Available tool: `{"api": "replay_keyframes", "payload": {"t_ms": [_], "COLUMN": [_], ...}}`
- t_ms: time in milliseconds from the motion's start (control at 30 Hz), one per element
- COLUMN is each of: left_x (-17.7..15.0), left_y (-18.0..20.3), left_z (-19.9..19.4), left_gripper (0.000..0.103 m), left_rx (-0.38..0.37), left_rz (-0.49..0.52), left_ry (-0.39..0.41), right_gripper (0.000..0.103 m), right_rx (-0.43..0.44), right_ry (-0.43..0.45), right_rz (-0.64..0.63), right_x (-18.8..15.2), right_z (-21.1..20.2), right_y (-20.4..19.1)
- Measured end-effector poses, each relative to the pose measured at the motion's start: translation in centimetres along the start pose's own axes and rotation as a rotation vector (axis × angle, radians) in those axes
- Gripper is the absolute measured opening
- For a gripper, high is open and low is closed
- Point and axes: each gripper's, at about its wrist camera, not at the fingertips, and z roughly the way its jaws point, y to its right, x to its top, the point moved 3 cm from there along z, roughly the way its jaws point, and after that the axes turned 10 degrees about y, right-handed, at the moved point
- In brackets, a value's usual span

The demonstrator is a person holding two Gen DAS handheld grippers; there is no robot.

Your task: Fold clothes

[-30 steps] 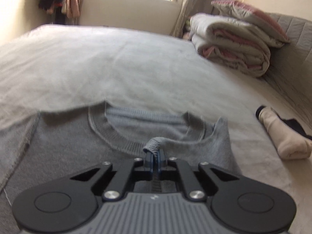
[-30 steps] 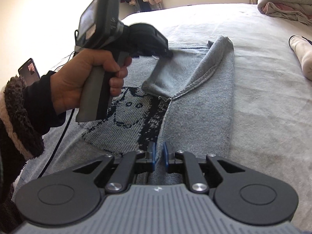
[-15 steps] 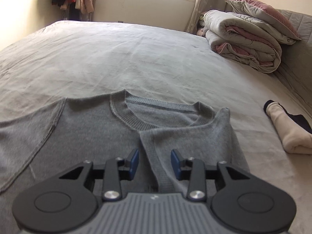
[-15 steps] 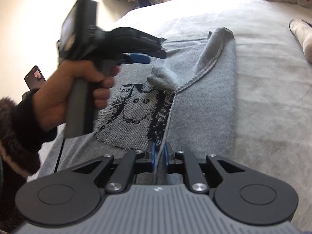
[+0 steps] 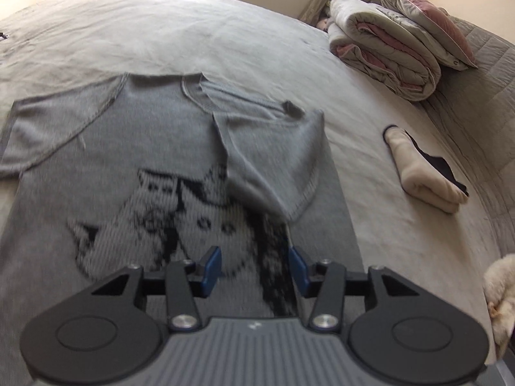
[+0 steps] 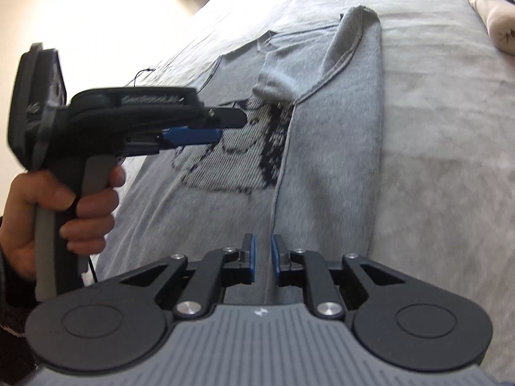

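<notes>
On the wide bed covered in a pale grey sheet (image 5: 225, 32), a grey knitted sweater with a black cat motif (image 5: 96, 225) is spread face up, its right side and sleeve (image 5: 267, 167) folded inward over part of the motif, while the opposite sleeve (image 5: 48, 135) lies stretched out flat. The left gripper (image 5: 254, 273) is held above the motif with its blue-padded jaws wide apart and nothing between them. The right gripper (image 6: 260, 257) is seen low over the folded edge (image 6: 280, 167), its jaws parted only narrowly; the edge runs toward the gap, but whether cloth is pinched cannot be told. The fold is judged to be partly made, with one side turned in. The folded sleeve sits bunched and loosely curled near the collar, so it could slide back or crease if the fabric is tugged from the hem. A grip taken through both layers could drag the lower layer and skew the fold line. A rolled beige garment (image 5: 425, 173) lies well apart.
</notes>
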Motion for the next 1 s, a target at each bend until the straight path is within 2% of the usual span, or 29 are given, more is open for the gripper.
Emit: {"api": "replay_keyframes", "payload": {"t_ms": [267,500,733,833,900,933,1000], "left_x": [-4.4,-8.3,-9.3,-9.2,-9.1,-9.1,-9.2], "left_y": [1.1,1.5,2.1,2.4,2.8,3.1,3.9], "left_z": [-3.1,-4.3,-3.0,-2.6,-2.3,-2.1,-1.6], "left_gripper": [0.048,0.048,0.046,0.044,0.036,0.034,0.032], "left_rx": [-0.059,-0.105,-0.116,-0.163,-0.207,-0.235,-0.292], "left_rz": [0.009,-0.015,-0.034,-0.047,-0.038,-0.026,0.010], "left_ry": [-0.048,-0.090,-0.062,-0.055,-0.060,-0.067,-0.079], "right_gripper": [0.017,0.017,0.017,0.017,0.017,0.019,0.040], "right_rx": [0.037,0.049,0.047,0.081,0.088,0.091,0.067], "right_ry": [-0.037,-0.045,-0.020,-0.008,-0.010,-0.012,-0.011], "right_rz": [0.088,0.072,-0.061,-0.130,-0.157,-0.170,-0.200], "right_x": [-2.9,-5.2,-6.7,-7.3,-7.5,-7.6,-7.7], "right_z": [-1.7,-3.9,-5.6,-6.3,-6.1,-5.9,-5.4], "right_y": [0.9,0.7,-1.8,-3.0,-3.5,-3.8,-4.3]}}
